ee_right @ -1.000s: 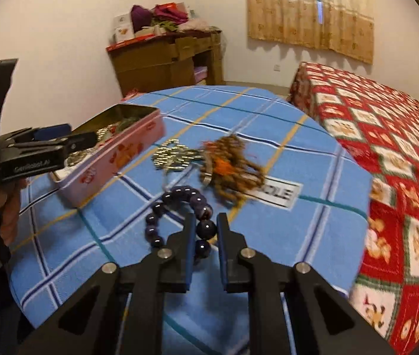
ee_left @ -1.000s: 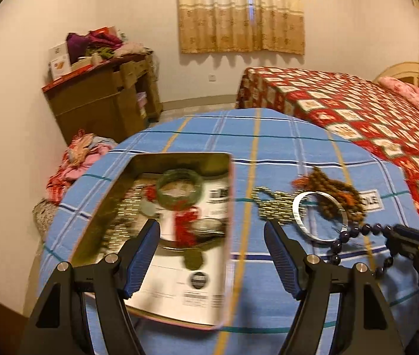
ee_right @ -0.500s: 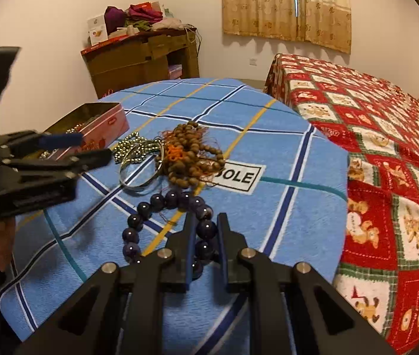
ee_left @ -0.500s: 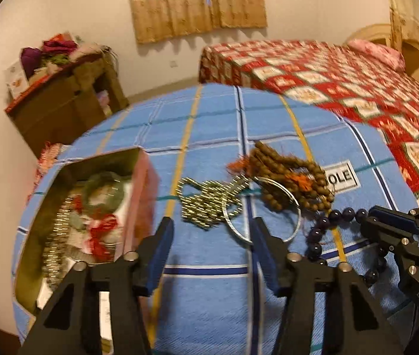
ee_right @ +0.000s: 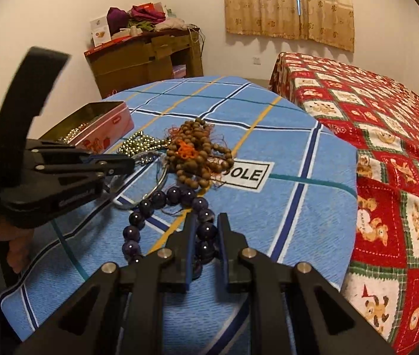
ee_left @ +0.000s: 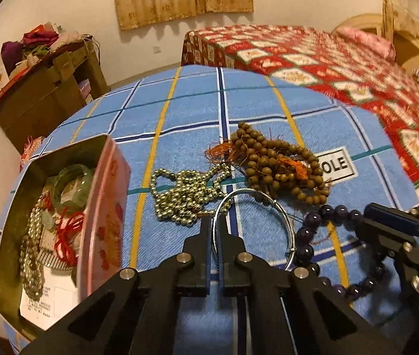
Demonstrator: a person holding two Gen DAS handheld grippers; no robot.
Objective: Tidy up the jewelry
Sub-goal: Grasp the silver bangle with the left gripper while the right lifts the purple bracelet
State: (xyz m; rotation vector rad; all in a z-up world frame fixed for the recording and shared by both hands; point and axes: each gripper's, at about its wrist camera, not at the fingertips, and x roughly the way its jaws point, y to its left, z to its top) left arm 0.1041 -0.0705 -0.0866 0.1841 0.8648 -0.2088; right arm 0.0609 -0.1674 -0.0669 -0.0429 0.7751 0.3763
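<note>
A bedroom with a curtained window and a red patchwork bed is framing a surface draped in a blue checked cloth point(ee_left: 185, 109), where the jewelry is lying. Taking the open tin point(ee_left: 102, 207) as landmark: the gold bead chain point(ee_left: 182, 198) is lying just beside its pink wall, the silver bangle point(ee_left: 283, 216) is lying beyond the chain, and the brown bead string point(ee_left: 280, 168) is heaped on the far side of the bangle. The left gripper point(ee_left: 215, 224) is pinching the bangle's near rim, jaws closed on the thin wire. So the tin is sitting to that gripper's left, with the chain between them; the carry probably needs to go leftward and lift over the wall. The right gripper point(ee_right: 206, 227) is clamping narrowly on the purple bead bracelet point(ee_right: 156, 201), farthest from the tin.
</note>
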